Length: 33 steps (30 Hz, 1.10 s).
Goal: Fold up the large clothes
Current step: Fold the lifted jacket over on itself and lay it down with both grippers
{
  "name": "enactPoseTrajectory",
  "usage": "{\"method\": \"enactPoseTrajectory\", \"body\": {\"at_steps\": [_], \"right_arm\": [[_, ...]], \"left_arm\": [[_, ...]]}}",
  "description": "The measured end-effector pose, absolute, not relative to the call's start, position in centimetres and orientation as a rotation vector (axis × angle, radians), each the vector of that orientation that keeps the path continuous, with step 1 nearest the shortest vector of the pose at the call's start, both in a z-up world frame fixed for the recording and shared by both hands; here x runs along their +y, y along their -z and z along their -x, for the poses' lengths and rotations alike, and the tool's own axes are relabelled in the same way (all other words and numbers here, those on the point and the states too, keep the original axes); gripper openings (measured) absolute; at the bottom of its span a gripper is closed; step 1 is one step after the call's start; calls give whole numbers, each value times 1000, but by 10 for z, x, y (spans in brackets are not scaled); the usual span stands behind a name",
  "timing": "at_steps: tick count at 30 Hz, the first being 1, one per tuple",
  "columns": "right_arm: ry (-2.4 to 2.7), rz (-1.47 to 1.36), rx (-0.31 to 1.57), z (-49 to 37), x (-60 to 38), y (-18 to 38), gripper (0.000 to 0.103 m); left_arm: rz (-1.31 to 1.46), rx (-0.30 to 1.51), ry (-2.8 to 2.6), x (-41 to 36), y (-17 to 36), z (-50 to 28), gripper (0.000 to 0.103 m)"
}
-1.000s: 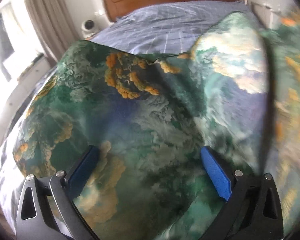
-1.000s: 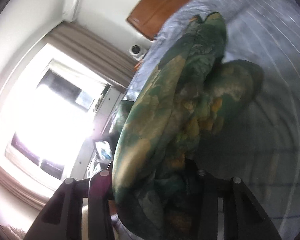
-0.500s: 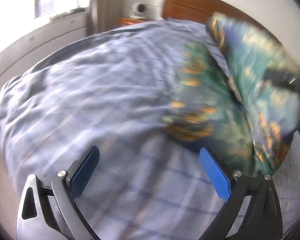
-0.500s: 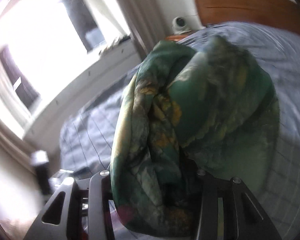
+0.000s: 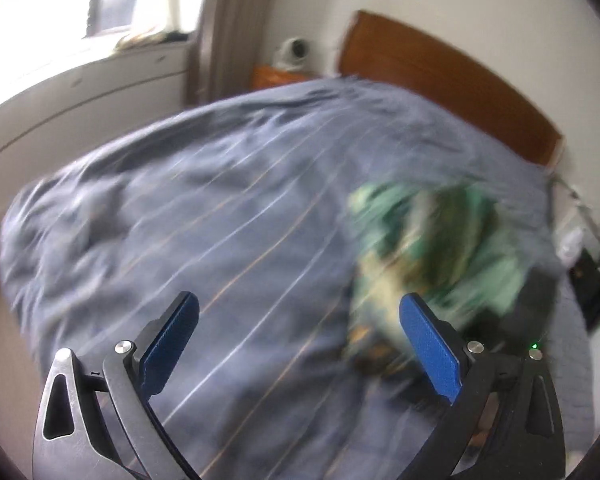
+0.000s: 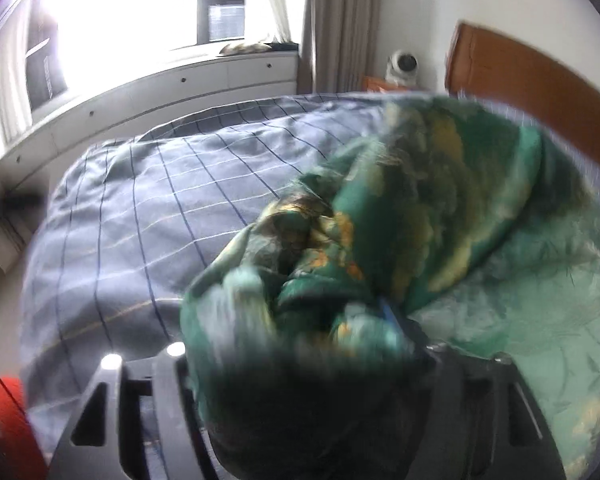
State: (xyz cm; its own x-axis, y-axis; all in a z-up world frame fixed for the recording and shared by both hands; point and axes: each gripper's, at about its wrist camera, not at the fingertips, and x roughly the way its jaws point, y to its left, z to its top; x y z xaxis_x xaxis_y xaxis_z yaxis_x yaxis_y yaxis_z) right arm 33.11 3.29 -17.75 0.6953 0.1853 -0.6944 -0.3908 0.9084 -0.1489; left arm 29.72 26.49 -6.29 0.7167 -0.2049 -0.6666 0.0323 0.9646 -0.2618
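The large green garment with yellow and orange print [image 5: 432, 240] lies bunched on the blue checked bedcover [image 5: 180, 220], blurred, to the right of and beyond my left gripper [image 5: 300, 320]. That gripper stands open over the bare cover with nothing between its blue pads [image 5: 428, 344]. In the right wrist view the same garment [image 6: 420, 200] is heaped across my right gripper [image 6: 292, 332]. Its jaws are opening with the crumpled cloth still between them. The fabric hides most of both fingers; only a sliver of blue pad [image 6: 390, 314] shows.
A wooden headboard [image 5: 440, 76] stands at the far end of the bed. A small white device [image 6: 402, 64] sits on the bedside stand. A white window-side cabinet [image 6: 160, 92] runs along the bed's left. Something red [image 6: 4, 400] shows at the lower left edge.
The left gripper came off the garment and now hangs over bare bedcover. The right gripper rolled upright, carried the bundle across the bed, and its jaws have spread wider.
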Motion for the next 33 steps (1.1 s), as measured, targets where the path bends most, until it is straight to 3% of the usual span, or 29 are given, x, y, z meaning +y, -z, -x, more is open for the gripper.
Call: {"method": "enactPoseTrajectory", "body": {"at_steps": [6, 13, 24, 28, 30, 33], "right_arm": [[-353, 408, 676, -319, 39, 184, 86], [-380, 411, 612, -316, 33, 179, 87], [-366, 9, 571, -258, -94, 104, 86], [-236, -102, 731, -307, -141, 138, 87], [-182, -28, 754, -320, -131, 157, 101], [-123, 72, 783, -336, -104, 171, 103]], "left_arm": [[81, 809, 321, 176, 43, -383, 101], [73, 1009, 334, 146, 105, -471, 102], [93, 956, 313, 156, 150, -470, 103], [4, 929, 287, 143, 152, -469, 103], [-85, 899, 257, 131, 154, -468, 103], [-221, 831, 201, 117, 163, -466, 103]]}}
